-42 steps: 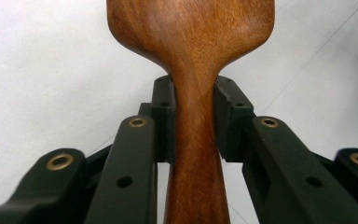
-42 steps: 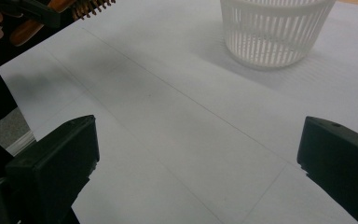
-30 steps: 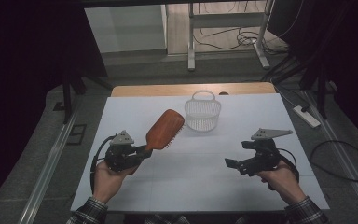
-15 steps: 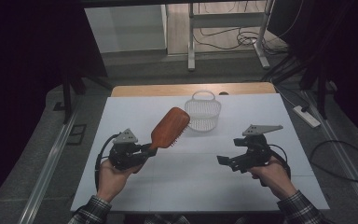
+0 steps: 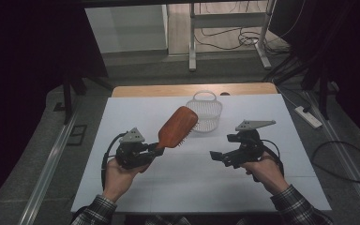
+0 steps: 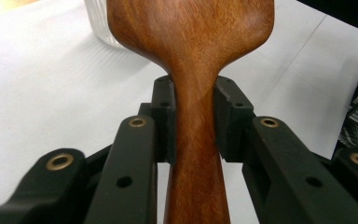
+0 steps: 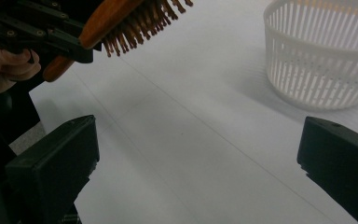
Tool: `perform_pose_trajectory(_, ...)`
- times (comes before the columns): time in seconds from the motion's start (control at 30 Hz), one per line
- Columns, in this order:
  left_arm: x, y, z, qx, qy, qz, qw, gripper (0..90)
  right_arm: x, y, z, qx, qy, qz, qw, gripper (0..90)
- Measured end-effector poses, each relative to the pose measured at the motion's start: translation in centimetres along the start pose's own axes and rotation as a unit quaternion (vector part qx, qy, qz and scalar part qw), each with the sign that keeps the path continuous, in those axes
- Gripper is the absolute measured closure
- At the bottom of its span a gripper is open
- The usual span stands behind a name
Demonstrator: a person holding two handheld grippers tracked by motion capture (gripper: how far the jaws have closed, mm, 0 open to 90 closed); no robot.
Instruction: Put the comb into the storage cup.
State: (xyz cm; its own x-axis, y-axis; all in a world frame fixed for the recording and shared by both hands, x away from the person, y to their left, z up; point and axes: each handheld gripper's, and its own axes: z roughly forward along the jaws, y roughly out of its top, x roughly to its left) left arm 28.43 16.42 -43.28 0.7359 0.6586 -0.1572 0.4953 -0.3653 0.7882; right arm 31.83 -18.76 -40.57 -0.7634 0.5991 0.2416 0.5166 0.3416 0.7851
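A wooden hairbrush [image 5: 177, 126] is held above the white table [image 5: 192, 187], its head tilted up toward a white slatted basket [image 5: 205, 112]. My left gripper [image 5: 158, 151] is shut on the brush's handle. In the left gripper view the pads [image 6: 165, 116] press both sides of the narrow handle [image 6: 193, 154], with the brush's smooth back facing the camera. My right gripper [image 5: 214, 157] hovers to the right of the brush, pointing left, open and empty. The right gripper view has its jaws wide apart [image 7: 198, 135], the brush's bristles [image 7: 140, 21] at upper left, and the basket [image 7: 326, 60] at upper right.
The basket stands empty at the back middle of the table, just beyond the brush head. A wooden strip [image 5: 168, 90] runs along the table's far edge. Past it are metal stand legs and cables [image 5: 225, 42] on the floor, and a power strip [image 5: 309, 117] lies at right.
My right gripper has moved left toward the table's middle. The brush and left gripper have shifted slightly right, toward the basket.
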Motion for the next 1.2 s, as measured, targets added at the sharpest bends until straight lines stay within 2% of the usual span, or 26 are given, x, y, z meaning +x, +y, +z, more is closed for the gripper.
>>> perform_pose_trajectory(0.6,-1.0,0.9,1.3,-0.008,-0.013,0.007,0.9999,72.0,0.3,2.0,2.0,-0.006,0.019,0.021,0.9996,0.0)
perform_pose_trajectory(0.8,-1.4,1.3,1.7,-0.01,-0.016,0.011,0.9998,72.0,0.2,2.7,2.4,0.0,0.012,0.034,0.9994,0.0)
perform_pose_trajectory(0.93,-1.7,1.5,2.1,-0.011,-0.02,0.016,0.9996,72.0,0.5,3.1,2.7,0.008,0.001,0.028,0.9996,0.0)
perform_pose_trajectory(1.0,-1.9,1.6,2.2,-0.011,-0.021,0.017,0.9996,72.0,0.6,3.3,2.8,0.006,0.002,0.028,0.9996,0.0)
perform_pose_trajectory(1.2,-2.3,2.0,2.6,-0.012,-0.025,0.022,0.9994,72.0,0.5,3.8,3.2,0.002,0.012,0.051,0.9986,0.0)
